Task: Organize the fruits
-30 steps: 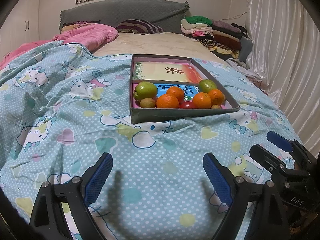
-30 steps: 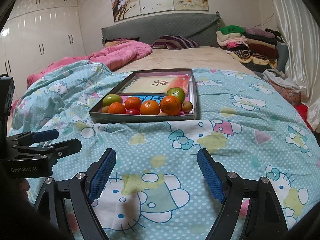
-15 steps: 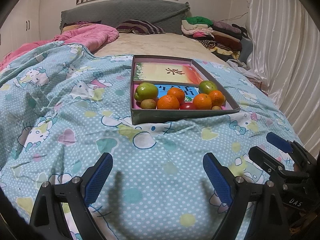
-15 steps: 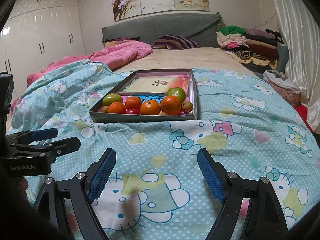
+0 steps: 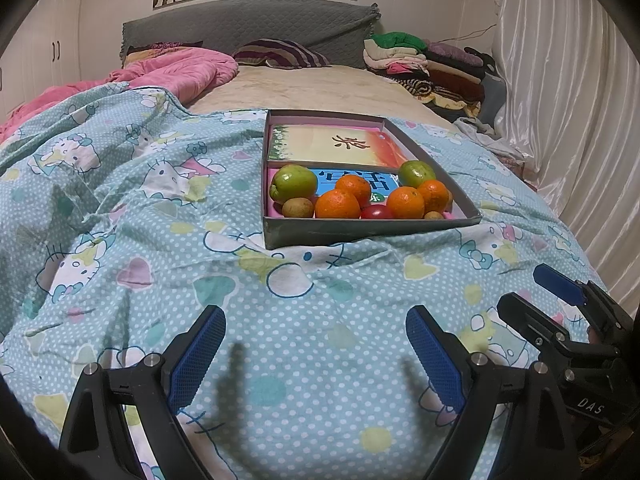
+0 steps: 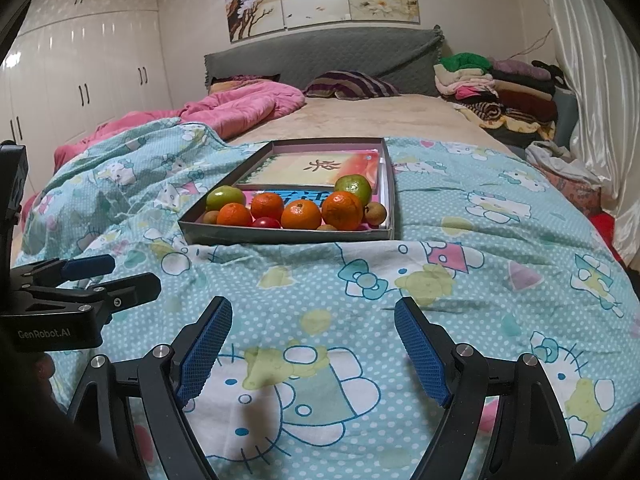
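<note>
A shallow grey box (image 5: pixel 372 230) (image 6: pixel 288 237) lies on the blue patterned bed cover. Its near part holds several oranges (image 5: pixel 337 204) (image 6: pixel 301 214), two green fruits (image 5: pixel 293 182) (image 6: pixel 225 197), small brown fruits (image 5: pixel 298 207) and a red one (image 5: pixel 377 212). A book (image 5: pixel 340 148) fills its far part. My left gripper (image 5: pixel 316 350) is open and empty, low over the cover, well short of the box. My right gripper (image 6: pixel 313 344) is open and empty too, beside the left one.
A pink quilt (image 5: pixel 176 74) lies at the far left of the bed. Folded clothes (image 5: pixel 432 64) are stacked at the far right by a white curtain (image 5: pixel 572 92). White wardrobes (image 6: pixel 80 76) stand to the left. The cover (image 5: pixel 132 208) is wrinkled left of the box.
Both grippers have barely moved; the left view has drifted slightly. Nothing was picked up or let go.
</note>
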`<state>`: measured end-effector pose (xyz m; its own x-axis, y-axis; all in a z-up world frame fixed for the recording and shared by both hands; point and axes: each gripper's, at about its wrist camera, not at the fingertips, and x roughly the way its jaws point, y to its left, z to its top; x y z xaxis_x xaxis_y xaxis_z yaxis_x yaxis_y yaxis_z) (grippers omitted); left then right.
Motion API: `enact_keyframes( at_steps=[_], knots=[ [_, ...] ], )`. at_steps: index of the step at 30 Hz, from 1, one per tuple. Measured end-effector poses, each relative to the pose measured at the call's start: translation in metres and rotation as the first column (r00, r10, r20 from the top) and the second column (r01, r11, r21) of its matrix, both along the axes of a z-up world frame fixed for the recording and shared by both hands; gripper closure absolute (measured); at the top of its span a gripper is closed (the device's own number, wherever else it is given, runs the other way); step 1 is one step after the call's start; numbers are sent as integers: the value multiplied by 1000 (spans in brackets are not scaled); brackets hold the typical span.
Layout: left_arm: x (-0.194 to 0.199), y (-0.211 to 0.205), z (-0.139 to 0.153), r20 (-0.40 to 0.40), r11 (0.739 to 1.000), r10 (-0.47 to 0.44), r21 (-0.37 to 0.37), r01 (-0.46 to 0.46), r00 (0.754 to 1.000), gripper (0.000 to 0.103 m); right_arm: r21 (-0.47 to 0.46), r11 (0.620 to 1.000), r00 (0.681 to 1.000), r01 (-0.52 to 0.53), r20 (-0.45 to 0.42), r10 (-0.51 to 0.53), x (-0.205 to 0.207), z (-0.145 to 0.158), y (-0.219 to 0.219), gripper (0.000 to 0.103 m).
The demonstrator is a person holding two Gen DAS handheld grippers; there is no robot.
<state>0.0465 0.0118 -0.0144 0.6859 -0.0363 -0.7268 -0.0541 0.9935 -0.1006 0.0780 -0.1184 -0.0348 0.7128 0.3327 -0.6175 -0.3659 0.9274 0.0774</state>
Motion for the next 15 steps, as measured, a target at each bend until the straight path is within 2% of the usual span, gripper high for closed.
enact_keyframes(
  at_steps=[15],
  knots=[
    [-1,1,0,0,1000,3,4,-3,1000,11,-3,1000,1000,1,-1,-1,0,-1,0,19]
  ],
)
